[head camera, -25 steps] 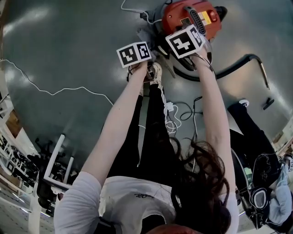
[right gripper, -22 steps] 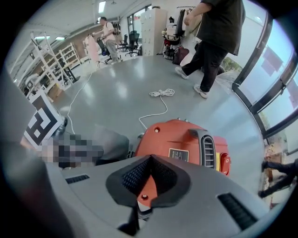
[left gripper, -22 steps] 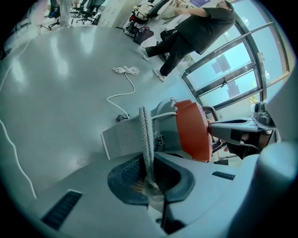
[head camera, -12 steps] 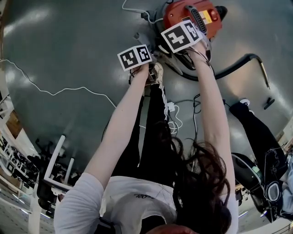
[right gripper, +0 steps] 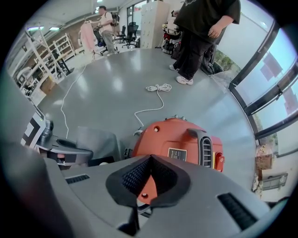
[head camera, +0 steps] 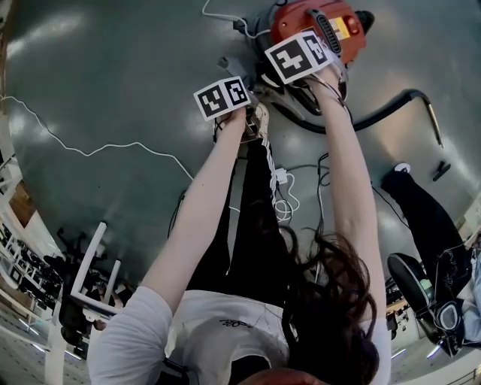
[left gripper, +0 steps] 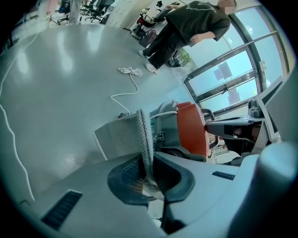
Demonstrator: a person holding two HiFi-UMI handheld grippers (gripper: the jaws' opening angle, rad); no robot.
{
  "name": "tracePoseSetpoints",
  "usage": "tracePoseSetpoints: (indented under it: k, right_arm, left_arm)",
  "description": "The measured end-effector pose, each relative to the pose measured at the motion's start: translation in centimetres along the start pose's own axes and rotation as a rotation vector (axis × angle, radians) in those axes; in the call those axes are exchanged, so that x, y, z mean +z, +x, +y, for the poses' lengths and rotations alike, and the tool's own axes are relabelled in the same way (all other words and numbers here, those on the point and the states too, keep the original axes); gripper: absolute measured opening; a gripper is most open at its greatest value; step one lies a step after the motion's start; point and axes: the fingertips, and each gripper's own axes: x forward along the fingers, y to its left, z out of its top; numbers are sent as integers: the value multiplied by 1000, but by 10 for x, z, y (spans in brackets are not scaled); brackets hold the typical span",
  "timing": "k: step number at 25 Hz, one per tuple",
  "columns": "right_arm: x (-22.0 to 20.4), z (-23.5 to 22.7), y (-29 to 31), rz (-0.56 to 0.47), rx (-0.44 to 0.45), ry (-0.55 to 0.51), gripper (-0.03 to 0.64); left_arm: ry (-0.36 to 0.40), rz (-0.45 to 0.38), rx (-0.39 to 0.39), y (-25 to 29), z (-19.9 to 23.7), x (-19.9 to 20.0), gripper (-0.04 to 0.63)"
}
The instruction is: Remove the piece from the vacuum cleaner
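Note:
The red vacuum cleaner (head camera: 314, 21) sits on the grey floor at the top of the head view. In the left gripper view, my left gripper (left gripper: 150, 179) is shut on the edge of a thin grey perforated piece (left gripper: 120, 135). The piece stands on the floor just left of the vacuum cleaner (left gripper: 192, 128). My right gripper (right gripper: 138, 204) hovers over the vacuum's red top (right gripper: 179, 139); its jaws look shut with nothing between them. In the head view both marker cubes show, the left gripper (head camera: 222, 98) nearer me and the right gripper (head camera: 299, 54) against the vacuum.
A black hose (head camera: 394, 105) curves away right of the vacuum. White cable (head camera: 113, 147) trails across the floor at left, with a coil (right gripper: 158, 87) behind the vacuum. A person (right gripper: 205, 32) stands beyond it. A white rack (head camera: 86, 282) stands at lower left.
My right gripper has moved up and farther onto the vacuum. The left gripper has barely shifted. A person's leg at the right has moved toward the lower edge.

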Motion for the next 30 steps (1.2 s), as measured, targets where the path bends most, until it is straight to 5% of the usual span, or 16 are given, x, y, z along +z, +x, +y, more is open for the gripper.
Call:
tracePoseSetpoints:
  k: [30]
  right_arm:
    - [5,3,6,-20,-67,-4,9]
  left_arm:
    - [29,-26,-38,-7,9,-8,15]
